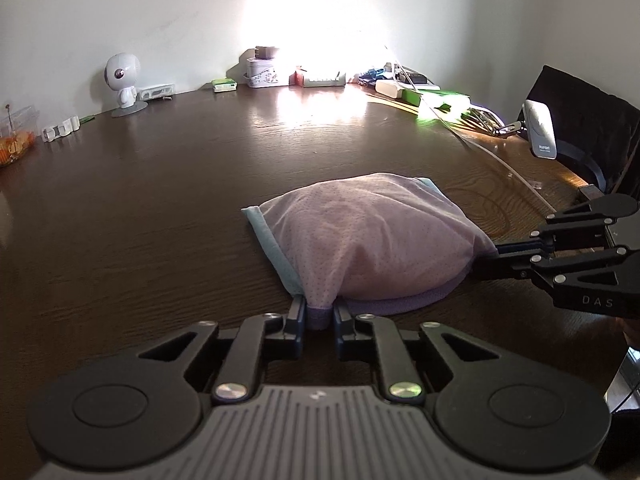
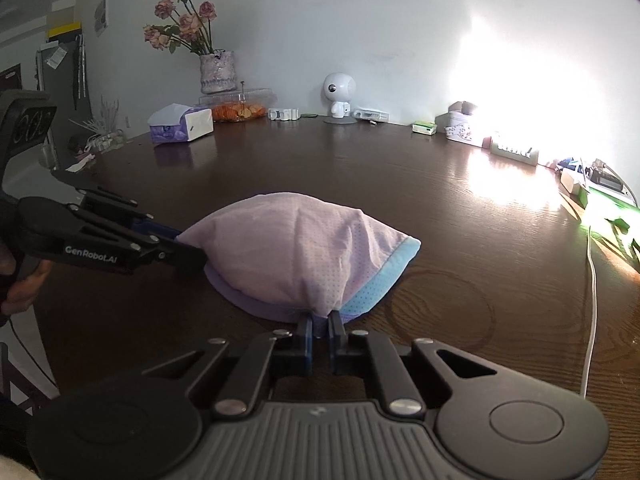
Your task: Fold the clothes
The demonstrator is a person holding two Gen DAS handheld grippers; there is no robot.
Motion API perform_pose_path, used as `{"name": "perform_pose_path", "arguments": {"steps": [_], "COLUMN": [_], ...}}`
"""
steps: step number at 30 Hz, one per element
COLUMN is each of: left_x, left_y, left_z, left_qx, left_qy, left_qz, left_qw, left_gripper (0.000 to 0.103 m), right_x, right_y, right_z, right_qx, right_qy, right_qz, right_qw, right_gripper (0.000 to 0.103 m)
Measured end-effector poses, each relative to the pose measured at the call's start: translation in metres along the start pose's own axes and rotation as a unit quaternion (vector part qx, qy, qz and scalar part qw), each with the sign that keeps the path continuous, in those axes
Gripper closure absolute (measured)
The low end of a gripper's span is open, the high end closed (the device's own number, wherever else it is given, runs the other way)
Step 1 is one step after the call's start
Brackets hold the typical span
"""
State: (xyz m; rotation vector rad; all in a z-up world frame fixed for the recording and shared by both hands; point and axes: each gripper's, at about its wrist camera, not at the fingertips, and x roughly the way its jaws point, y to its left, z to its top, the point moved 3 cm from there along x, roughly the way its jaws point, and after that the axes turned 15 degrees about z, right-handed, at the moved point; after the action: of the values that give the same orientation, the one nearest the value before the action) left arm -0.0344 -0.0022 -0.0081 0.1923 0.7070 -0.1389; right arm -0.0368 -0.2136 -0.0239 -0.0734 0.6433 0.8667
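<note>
On the dark wooden worktop (image 1: 160, 220), the pale pink mesh garment with blue trim (image 1: 372, 236) is ballooning as left tongs (image 1: 319, 316) and right tongs (image 2: 319, 326) are each pinching a near corner. Both should be moving level and together, keeping edges aligned and tension even so the fold is landing flat.

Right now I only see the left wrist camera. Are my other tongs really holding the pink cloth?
Observer: Yes. In the right wrist view the right tongs are shut on the near hem of the pink cloth.
Operator: Is anything far off to my left that I can't see?
Observer: A tissue box stands over there, well apart from the cloth.
Operator: Anything else there?
Observer: A vase of dried roses stands beyond the box, by the wall.
</note>
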Motion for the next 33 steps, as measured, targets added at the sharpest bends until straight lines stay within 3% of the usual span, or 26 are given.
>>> {"name": "perform_pose_path", "arguments": {"steps": [13, 21, 33], "left_x": [0.043, 0.101, 0.208], "left_y": [-0.011, -0.03, -0.011], "left_z": [0.04, 0.095, 0.184], "left_qx": [0.0, 0.014, 0.007], "left_qy": [0.01, 0.022, 0.015], "left_qz": [-0.023, -0.026, 0.006], "left_qw": [0.9997, 0.9993, 0.9998], "left_gripper": [0.094, 0.094, 0.094], "right_x": [0.014, 0.037, 0.106], "right_y": [-0.023, -0.088, -0.195], "right_z": [0.022, 0.063, 0.141], "right_qx": [0.019, 0.047, 0.044], "right_qy": [0.019, 0.051, 0.055], "right_qz": [-0.048, -0.102, -0.126], "right_qw": [0.998, 0.992, 0.99], "right_gripper": [0.099, 0.099, 0.098]}}
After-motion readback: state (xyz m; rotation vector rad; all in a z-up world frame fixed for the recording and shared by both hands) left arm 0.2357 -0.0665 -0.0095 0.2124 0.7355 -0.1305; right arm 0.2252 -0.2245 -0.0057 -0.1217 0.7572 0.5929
